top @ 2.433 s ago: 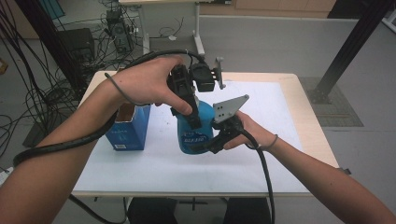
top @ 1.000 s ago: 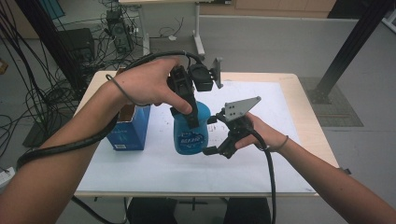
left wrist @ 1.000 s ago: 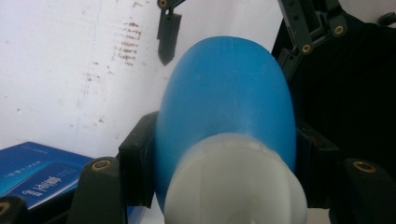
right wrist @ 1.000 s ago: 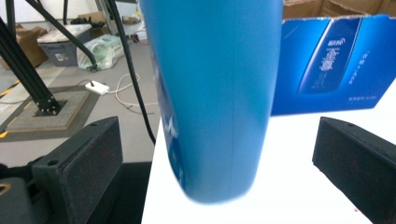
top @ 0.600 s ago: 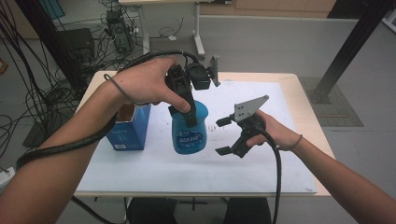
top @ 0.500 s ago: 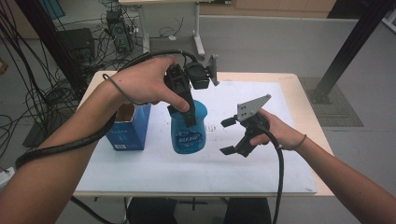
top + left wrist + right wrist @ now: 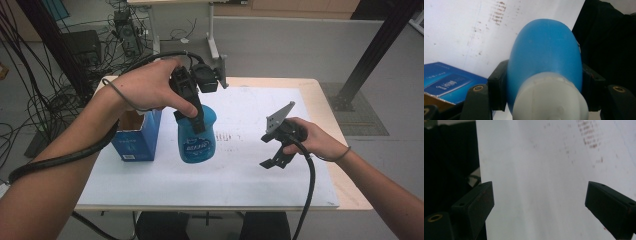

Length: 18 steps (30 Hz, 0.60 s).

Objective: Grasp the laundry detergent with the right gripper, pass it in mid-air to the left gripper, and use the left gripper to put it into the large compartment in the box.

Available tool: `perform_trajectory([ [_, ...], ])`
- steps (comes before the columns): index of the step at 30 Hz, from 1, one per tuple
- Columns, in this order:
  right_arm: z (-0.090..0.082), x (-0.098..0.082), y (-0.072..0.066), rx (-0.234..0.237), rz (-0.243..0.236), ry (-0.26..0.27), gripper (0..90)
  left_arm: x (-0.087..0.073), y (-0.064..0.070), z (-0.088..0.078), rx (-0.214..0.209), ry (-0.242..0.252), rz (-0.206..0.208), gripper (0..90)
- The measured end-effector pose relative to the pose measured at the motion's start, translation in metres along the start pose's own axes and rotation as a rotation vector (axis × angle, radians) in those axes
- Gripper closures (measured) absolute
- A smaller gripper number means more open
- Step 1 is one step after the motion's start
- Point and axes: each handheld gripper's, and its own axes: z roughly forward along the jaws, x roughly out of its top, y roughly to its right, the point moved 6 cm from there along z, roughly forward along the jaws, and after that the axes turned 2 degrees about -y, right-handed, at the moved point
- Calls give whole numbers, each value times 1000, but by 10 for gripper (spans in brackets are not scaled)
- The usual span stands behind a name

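- A blue bottle (image 7: pixel 197 137) is held clear of the white-covered surface (image 7: pixel 240 175) by the left gripper (image 7: pixel 192 107), whose jaws are clamped on either side of its upper body, just below the white cap (image 7: pixel 550 98), as seen in the left gripper view.
- The right gripper (image 7: pixel 274 159) is seen well apart from the bottle, over bare white sheet; its jaws stand apart with nothing between them, though they have just been closing a little.
- The bottle is judged to be light, smooth plastic: rounded and likely slippery, with walls that may give under a hard squeeze. The narrower shoulder under the cap, where it is now held, is thought the surest place to take it; the wide belly would be harder to span.
- A blue cardboard box (image 7: pixel 134 137), open at the top, stands just beside the bottle on its left, with little room between them.
- The stretch of surface to the right of the bottle, toward the right gripper, is unobstructed.
- Cables (image 7: pixel 60 160) trail from both grippers and could drag across the box.
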Motion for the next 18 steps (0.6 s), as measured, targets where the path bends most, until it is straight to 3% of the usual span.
perform_trajectory([
  [7, 5, -30, 3, -25, 51, -190, 88, -3, -1, -3, 21, -14, -37, 374],
  [13, 11, -46, 2, -45, 114, -257, 62, -2, -2, -7, 36, -15, -90, 374],
  [18, 14, -57, 8, -84, 154, -281, 68, 3, -6, -12, 44, 7, -164, 374],
])
